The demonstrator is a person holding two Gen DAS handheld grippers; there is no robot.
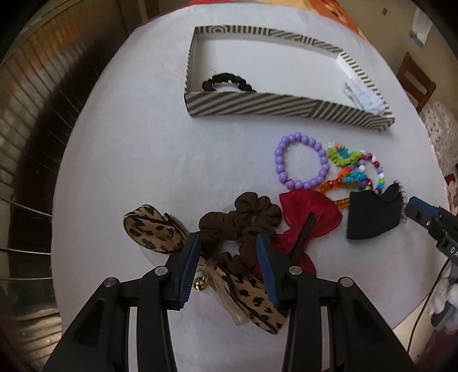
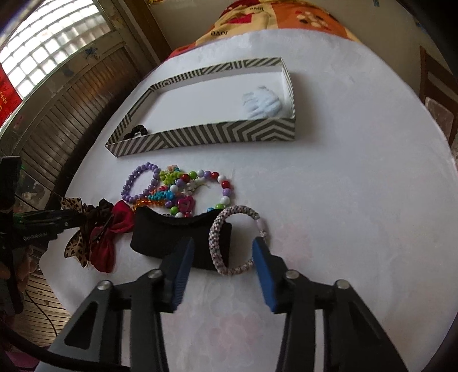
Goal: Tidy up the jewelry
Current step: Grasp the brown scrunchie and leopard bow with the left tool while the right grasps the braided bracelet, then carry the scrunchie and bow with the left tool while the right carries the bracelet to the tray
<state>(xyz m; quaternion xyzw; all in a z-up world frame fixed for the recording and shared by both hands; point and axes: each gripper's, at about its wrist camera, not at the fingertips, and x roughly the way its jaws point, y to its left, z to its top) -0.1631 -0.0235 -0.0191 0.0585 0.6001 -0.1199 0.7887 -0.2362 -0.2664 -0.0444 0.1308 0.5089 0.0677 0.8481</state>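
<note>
in my shallow grey-and-white striped cardboard box [image 2: 206, 137] lie a black scrunchie [image 1: 226, 81] and a pale blue fluffy scrunchie [image 2: 262, 106]. my left gripper [image 1: 227, 243] straddles the brown scrunchie [image 1: 240, 220], jaws apart; my right gripper [image 2: 223, 251] gapes around the pink-white woven bracelet [image 2: 237, 240]. the blanket [image 2: 257, 23] reads "love".

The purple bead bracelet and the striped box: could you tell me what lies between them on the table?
Nothing: in both wrist views only bare white tablecloth separates the purple bead bracelet from the striped box's near wall.
</note>
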